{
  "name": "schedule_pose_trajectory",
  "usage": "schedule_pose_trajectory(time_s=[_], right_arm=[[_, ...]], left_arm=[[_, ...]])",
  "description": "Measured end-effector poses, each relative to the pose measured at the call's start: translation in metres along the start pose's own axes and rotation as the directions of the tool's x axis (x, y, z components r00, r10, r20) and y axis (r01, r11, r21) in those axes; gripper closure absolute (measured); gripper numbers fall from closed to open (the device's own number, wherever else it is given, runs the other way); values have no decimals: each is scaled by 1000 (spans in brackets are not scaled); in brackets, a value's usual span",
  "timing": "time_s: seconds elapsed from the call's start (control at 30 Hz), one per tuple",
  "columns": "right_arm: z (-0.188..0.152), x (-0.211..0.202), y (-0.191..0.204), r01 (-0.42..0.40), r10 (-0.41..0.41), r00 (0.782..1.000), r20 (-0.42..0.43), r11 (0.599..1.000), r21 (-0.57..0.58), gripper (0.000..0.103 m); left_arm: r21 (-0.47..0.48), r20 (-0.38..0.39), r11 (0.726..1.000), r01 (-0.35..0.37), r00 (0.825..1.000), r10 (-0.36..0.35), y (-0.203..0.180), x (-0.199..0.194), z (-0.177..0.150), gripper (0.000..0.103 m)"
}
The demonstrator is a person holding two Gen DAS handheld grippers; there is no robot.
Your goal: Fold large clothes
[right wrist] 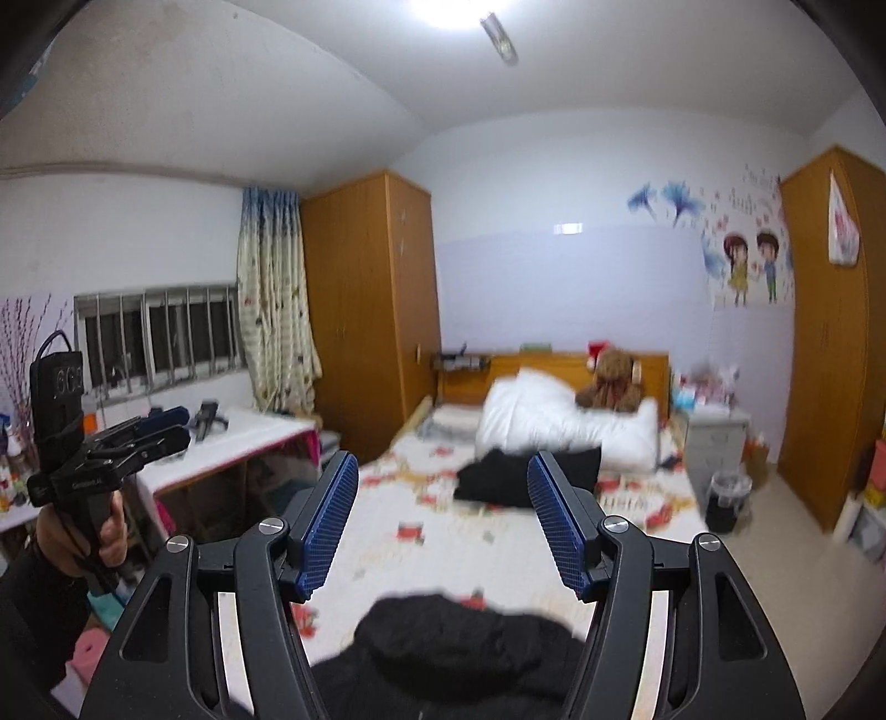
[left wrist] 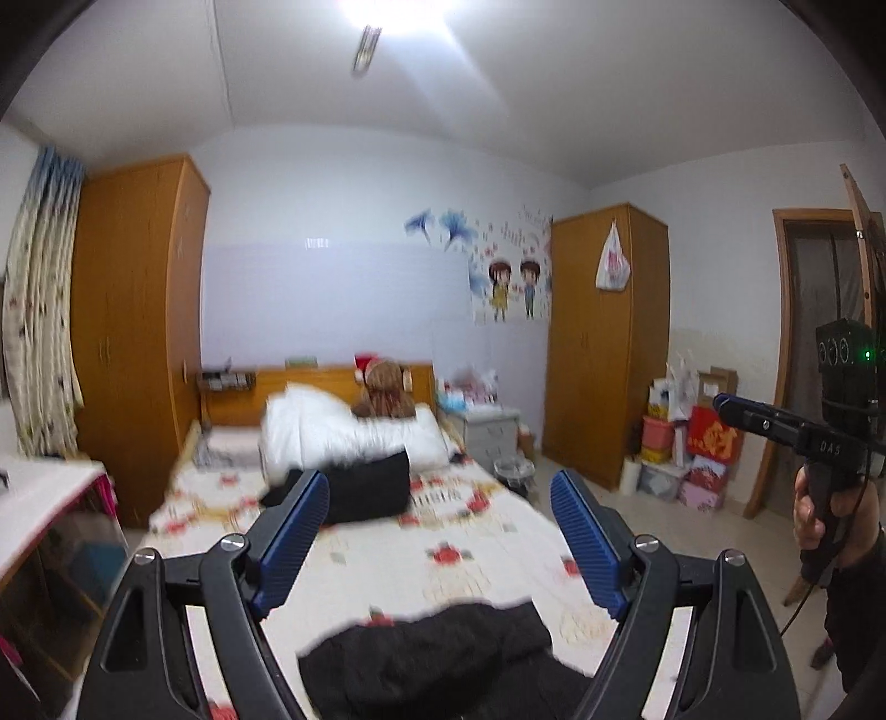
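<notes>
Left gripper (left wrist: 437, 509) and right gripper (right wrist: 443, 493): fingers spread wide, empty, held above bed (left wrist: 498, 548). Black garment (left wrist: 437, 659) crumpled at 6 o'clock, near bed edge. Best lowered to separate hems, pinched, then spread flat before folding.

Bright ceiling tube light (left wrist: 366, 47) glaring overhead; motion blur across bed (left wrist: 387, 543); fisheye bending, dark corners
</notes>
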State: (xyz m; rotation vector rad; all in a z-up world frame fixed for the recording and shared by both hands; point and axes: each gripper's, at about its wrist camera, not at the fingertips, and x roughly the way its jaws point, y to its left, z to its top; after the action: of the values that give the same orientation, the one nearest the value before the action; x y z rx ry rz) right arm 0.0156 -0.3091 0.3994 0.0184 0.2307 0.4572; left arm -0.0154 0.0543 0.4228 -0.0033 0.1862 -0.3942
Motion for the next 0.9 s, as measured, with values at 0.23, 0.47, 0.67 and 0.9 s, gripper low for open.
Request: schedule_pose_trajectory(time_s=[0.23, 0.47, 0.67, 0.9], right_arm=[[-119, 62, -14, 11, 4, 979, -204, 997, 75, 39], [-217, 155, -35, 35, 2, 925, -379, 995, 91, 39], [-260, 235, -66, 72, 17, 881, -474, 983, 169, 39], [-282, 320, -76, 57, 40, 864, -501, 983, 175, 39]], left_arm=[[-52, -172, 998, -36, 985, 26, 4, 58, -125, 19], [-66, -308, 995, -78, 950, 54, 16, 135, -218, 19], [-163, -392, 980, -116, 919, 44, 44, 223, -257, 19], [-174, -453, 978, -115, 891, 24, 59, 320, -297, 19]])
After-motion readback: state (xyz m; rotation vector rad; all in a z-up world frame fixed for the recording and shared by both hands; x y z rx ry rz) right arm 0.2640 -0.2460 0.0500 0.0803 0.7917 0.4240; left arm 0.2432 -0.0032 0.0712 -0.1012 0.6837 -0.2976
